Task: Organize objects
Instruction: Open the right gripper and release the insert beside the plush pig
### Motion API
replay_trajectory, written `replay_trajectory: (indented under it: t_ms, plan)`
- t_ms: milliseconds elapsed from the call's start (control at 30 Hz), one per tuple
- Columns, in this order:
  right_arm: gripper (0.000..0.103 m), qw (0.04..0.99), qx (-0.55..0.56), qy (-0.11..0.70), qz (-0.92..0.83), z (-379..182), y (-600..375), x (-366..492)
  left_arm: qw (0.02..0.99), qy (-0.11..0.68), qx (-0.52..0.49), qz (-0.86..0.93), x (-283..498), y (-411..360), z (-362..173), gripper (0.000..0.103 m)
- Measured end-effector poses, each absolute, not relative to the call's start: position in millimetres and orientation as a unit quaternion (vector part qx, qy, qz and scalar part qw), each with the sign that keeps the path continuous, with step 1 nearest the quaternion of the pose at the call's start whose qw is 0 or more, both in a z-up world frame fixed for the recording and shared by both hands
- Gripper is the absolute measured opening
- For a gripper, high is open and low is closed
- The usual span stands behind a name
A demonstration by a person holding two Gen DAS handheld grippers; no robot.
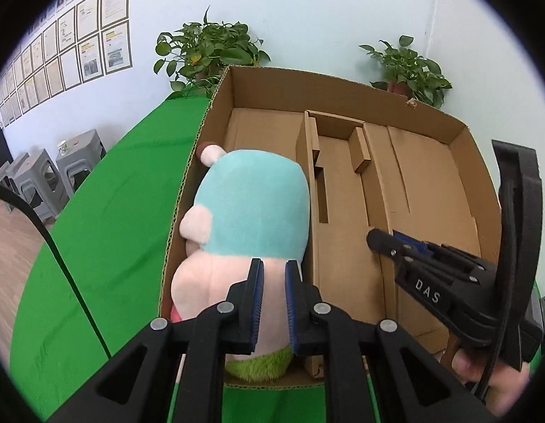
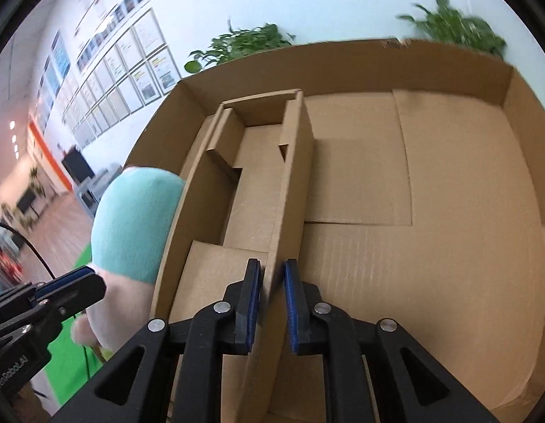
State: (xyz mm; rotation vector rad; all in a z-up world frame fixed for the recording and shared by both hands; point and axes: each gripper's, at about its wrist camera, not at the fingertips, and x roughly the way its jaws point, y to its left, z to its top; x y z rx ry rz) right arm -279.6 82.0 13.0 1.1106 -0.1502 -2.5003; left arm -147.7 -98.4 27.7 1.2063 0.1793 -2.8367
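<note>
A green table (image 1: 106, 211) carries a wide, shallow cardboard box (image 1: 342, 84), whose floor is split by upright cardboard dividers (image 2: 290, 190) into a left bay, a narrow middle channel and a broad right bay. Two potted plants (image 1: 209, 49) stand behind the box against the pale wall, and grey stools (image 1: 43, 176) sit off to the left on the wooden floor.

A plush toy (image 1: 251, 208), teal on top and pink below with a green fuzzy patch at its near end, lies in the left bay, pressed against the box's left wall. The left gripper (image 1: 272, 303) has its jaws closed on the toy's pink lower part, the blue pads squeezing the fabric from both sides.

The right gripper (image 2: 272, 303) sits over the right-hand divider, whose top edge runs between the jaws. The left pad seems to touch the cardboard; whether the jaws actually clamp it cannot be told.
</note>
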Motion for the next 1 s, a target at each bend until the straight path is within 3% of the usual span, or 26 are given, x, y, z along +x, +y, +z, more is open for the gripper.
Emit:
replay_trajectory:
  t_ms: [33, 100, 167, 233, 267, 333, 367, 467, 567, 800, 867, 933, 1000]
  plan:
    - [0.014, 0.201, 0.399, -0.055, -0.893, 13.6, 80.9, -281.7, 0.027, 0.067, 0.386, -0.92, -144.8, -99.1, 28.8, 0.012]
    - [0.015, 0.196, 0.404, -0.06, -0.892, 16.4, 80.3, -283.1, 0.02, 0.083, 0.383, -0.92, -143.4, -99.3, 32.1, 0.027]
    - [0.029, 0.193, 0.398, -0.055, -0.895, 23.4, 81.3, -280.0, 0.009, 0.097, 0.369, -0.924, -138.1, -98.0, 37.5, 0.04]
    - [0.064, 0.19, 0.374, -0.05, -0.906, 36.7, 89.0, -272.6, 0.013, 0.092, 0.351, -0.932, -129.6, -96.4, 42.4, 0.05]
    - [0.069, 0.19, 0.366, -0.055, -0.909, 41.8, 92.4, -268.2, 0.019, 0.088, 0.34, -0.936, -124.3, -95.6, 44.4, 0.057]
    - [0.085, 0.2, 0.351, -0.065, -0.912, 52.7, 105.9, -254.7, 0.042, 0.075, 0.321, -0.943, -112.7, -91.6, 49.6, 0.059]
    - [0.088, 0.193, 0.343, -0.061, -0.917, 59.8, 111.0, -247.8, 0.043, 0.073, 0.311, -0.946, -107.9, -90.4, 52.2, 0.061]
    - [0.091, 0.167, 0.324, -0.056, -0.93, 76.0, 128.9, -222.2, 0.049, 0.061, 0.279, -0.957, -94.5, -80.2, 61.5, 0.075]
    - [0.091, 0.124, 0.337, -0.026, -0.933, 86.2, 141.2, -197.7, 0.046, 0.053, 0.272, -0.96, -90.0, -66.7, 68.5, 0.076]
    - [0.091, 0.134, 0.33, -0.01, -0.934, 90.6, 179.6, -142.0, 0.046, 0.053, 0.261, -0.963, -87.1, -42.6, 80.6, 0.076]
    - [0.088, 0.137, 0.33, 0.004, -0.934, 89.0, 177.3, -137.2, 0.04, 0.045, 0.266, -0.962, -87.7, -38.5, 78.1, 0.076]
    - [0.075, 0.123, 0.327, 0.005, -0.937, 89.1, 179.1, -133.7, 0.043, 0.035, 0.279, -0.959, -89.1, -38.5, 73.6, 0.076]
    - [0.07, 0.114, 0.333, -0.001, -0.936, 83.8, 183.1, -132.8, 0.049, 0.022, 0.285, -0.957, -87.8, -40.1, 70.6, 0.076]
